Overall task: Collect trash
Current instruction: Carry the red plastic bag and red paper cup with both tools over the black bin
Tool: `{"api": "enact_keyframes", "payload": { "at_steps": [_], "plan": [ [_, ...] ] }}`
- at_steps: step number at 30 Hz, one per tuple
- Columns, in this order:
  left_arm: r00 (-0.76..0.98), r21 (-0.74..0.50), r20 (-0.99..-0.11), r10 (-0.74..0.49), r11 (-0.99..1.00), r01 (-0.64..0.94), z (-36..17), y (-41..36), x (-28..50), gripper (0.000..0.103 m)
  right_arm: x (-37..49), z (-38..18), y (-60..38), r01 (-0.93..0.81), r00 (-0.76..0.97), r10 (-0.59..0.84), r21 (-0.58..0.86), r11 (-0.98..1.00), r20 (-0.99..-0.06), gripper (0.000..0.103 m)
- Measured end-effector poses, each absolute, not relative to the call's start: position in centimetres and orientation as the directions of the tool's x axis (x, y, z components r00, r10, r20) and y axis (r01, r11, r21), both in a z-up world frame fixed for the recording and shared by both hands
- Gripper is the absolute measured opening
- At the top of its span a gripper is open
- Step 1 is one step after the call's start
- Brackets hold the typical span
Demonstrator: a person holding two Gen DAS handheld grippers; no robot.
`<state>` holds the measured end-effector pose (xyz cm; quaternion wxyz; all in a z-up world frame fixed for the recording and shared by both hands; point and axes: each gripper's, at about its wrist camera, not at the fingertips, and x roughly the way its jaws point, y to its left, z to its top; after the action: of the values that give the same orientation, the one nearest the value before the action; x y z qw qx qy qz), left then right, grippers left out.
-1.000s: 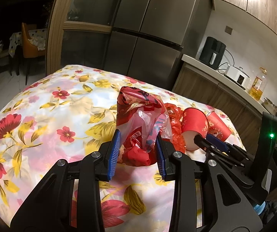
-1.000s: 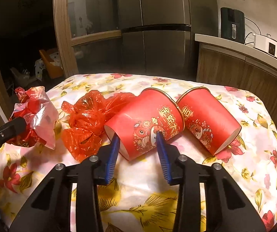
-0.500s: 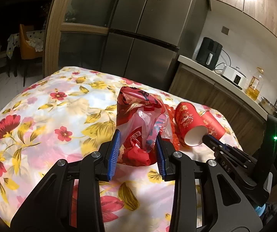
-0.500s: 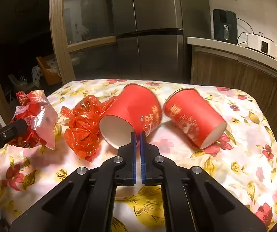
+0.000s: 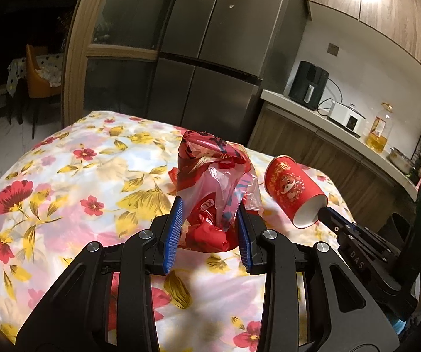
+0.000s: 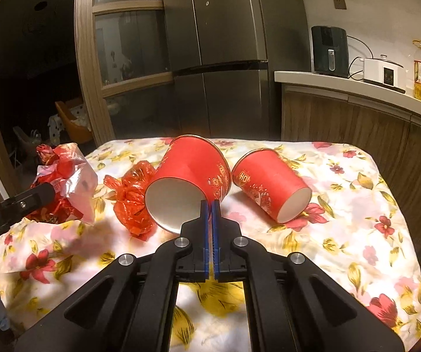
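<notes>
red paper cup (image 6: pixel 187 182) is pinched by its rim in the right gripper (image 6: pixel 210 205), tilted above the floral tablecloth (image 6: pixel 342 228). just beside it, a second cup (image 6: pixel 272 184) lies on its side. left gripper (image 5: pixel 209 220) clamps the crumpled plastic bag (image 5: pixel 210 182).

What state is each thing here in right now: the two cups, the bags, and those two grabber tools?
Left gripper: jaws clamped on the plastic bag.
Plastic bag: crumpled, held between the left jaws.
Right gripper: jaws shut on the near cup's rim.
Near cup: pinched by its rim, mouth toward the camera.
Far cup: lying on its side on the floral cloth.
Orange-red wrapper: crumpled, untouched on the cloth.
</notes>
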<state>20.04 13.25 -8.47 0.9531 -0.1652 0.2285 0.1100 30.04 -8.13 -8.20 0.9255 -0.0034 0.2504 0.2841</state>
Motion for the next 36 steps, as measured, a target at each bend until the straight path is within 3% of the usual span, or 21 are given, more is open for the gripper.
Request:
{"api": "enact_keyframes", "payload": {
  "at_steps": [36],
  "plan": [
    [0.922,-0.186,-0.388,0.006,0.979,-0.085,-4.2,0.8,18.6,0.033,23.1,-3.2,-21.2,-0.39,0.839,0.434,0.194,0.9,-0.327,0.003]
  ]
}}
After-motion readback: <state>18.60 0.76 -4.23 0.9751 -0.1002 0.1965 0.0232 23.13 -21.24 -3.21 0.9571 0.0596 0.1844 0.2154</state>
